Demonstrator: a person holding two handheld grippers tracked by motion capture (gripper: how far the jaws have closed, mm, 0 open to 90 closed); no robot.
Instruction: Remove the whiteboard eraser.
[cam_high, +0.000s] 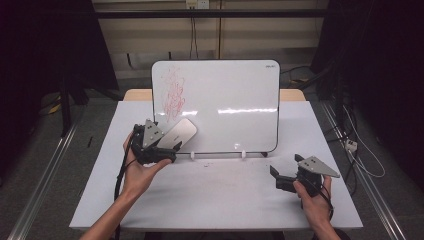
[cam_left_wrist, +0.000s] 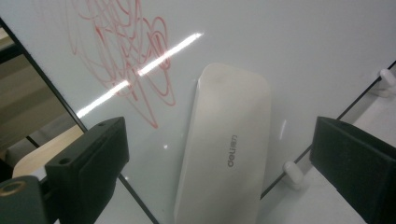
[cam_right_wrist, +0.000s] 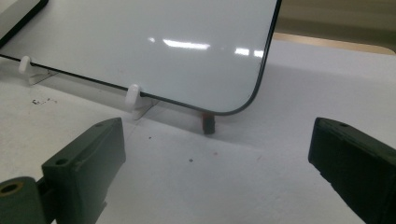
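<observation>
Nearest the person, the right gripper (cam_high: 280, 176) sits low on the white table (cam_high: 215, 195), at its right front; its own view shows the matte black blocky jaws spread wide with nothing between them, aimed at the board's rounded lower right corner; the tabletop there is smooth and pale, flecked with a few dark crumbs. A little farther in and to the left, the left gripper (cam_high: 167, 150) is raised in front of the whiteboard (cam_high: 235, 95); its jaws also stand wide apart, one either side of the eraser (cam_left_wrist: 226, 149) without touching it. The eraser is a cream, smooth-shelled slab, oblong with rounded ends, a small grey brand mark along its back; it lies flat against the board's lower left part, just right of and below the red scribble (cam_left_wrist: 126, 51); in the high view its long axis runs diagonally, the upper end toward the right, the lower end toward the gripper. The board is glossy white with a thin dark rim and rounded corners, leaning back on small white clips (cam_right_wrist: 134, 95); ceiling lights streak across it.
</observation>
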